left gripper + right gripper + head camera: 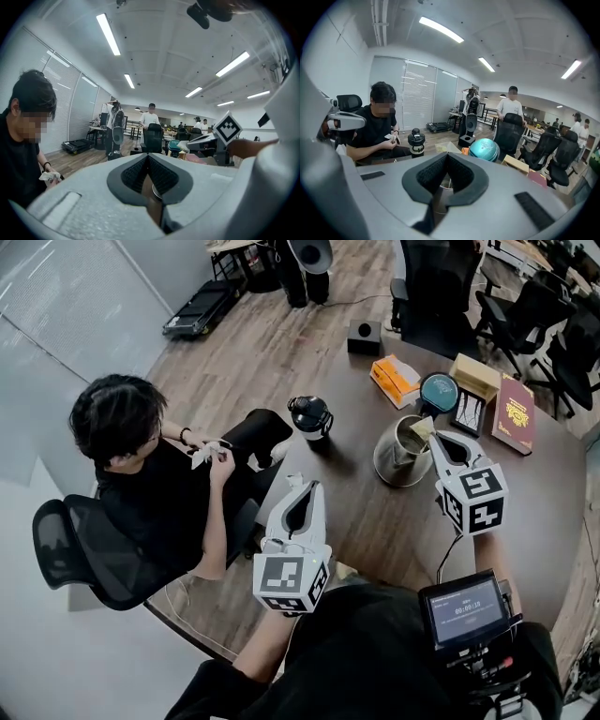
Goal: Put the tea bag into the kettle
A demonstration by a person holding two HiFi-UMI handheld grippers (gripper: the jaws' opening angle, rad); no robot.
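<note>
One small screen (464,607): sat nearest, off the table (356,512); showed a row of digits too small to read.
Left gripper (306,482): hung over the table's near edge, fingers pressed together on nothing; likely parked clear so the other hand could work.
Right gripper (429,433): poised over the kettle (394,465), fingers pinched together on the tea bag (421,427).
Tea bag: pale tan, hung at those fingertips just above the kettle's rim, not yet inside; probably held by its top so as to drop straight in.
Kettle: steel, open-topped, stood mid-table, mouth up to take the bag.
Black bottle (309,416): stood left of the kettle, well apart; white mark on it unreadable.
Far edge: held an orange box (396,379), a teal round object (438,392) and a red book (514,413); gilt emblem on the cover, no words legible.
</note>
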